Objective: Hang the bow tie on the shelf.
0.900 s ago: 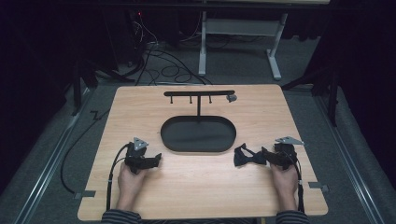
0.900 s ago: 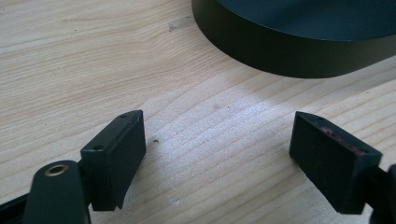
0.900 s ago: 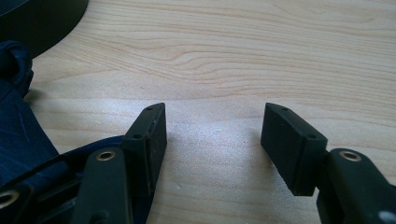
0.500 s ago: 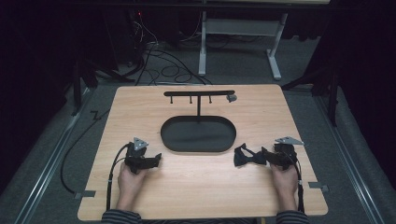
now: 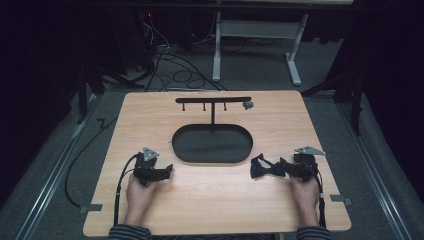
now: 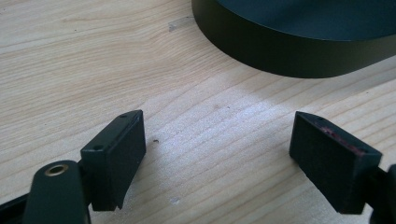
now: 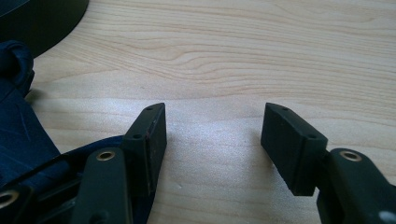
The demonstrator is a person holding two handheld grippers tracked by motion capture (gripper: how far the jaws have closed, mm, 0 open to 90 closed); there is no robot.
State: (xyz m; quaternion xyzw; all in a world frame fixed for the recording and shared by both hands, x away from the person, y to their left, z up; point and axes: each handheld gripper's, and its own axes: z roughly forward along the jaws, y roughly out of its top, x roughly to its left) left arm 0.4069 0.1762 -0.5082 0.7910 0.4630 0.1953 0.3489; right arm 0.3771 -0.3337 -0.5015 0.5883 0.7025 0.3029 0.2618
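Note:
A dark navy bow tie [image 5: 264, 168] lies on the wooden table [image 5: 210, 195], just right of a black oval tray [image 5: 212, 143]. My right gripper [image 5: 291, 165] rests beside the tie with its jaws open. In the right gripper view [image 7: 215, 116] only bare wood lies between the jaws, and the bow tie [image 7: 18, 126] spreads under and left of the left jaw. My left gripper [image 5: 167, 171] sits on the table left of the tray, open, with bare wood between its jaws [image 6: 217, 123]. The tray's wall [image 6: 299, 51] stands just ahead of it.
A black T-shaped stand [image 5: 213, 100] with small hooks rises from the tray's far side, with a small grey piece [image 5: 247, 105] at its right end. Cables trail from both grippers toward the near table edge. Beyond the table are a dark floor with cables and a desk frame [image 5: 255, 30].

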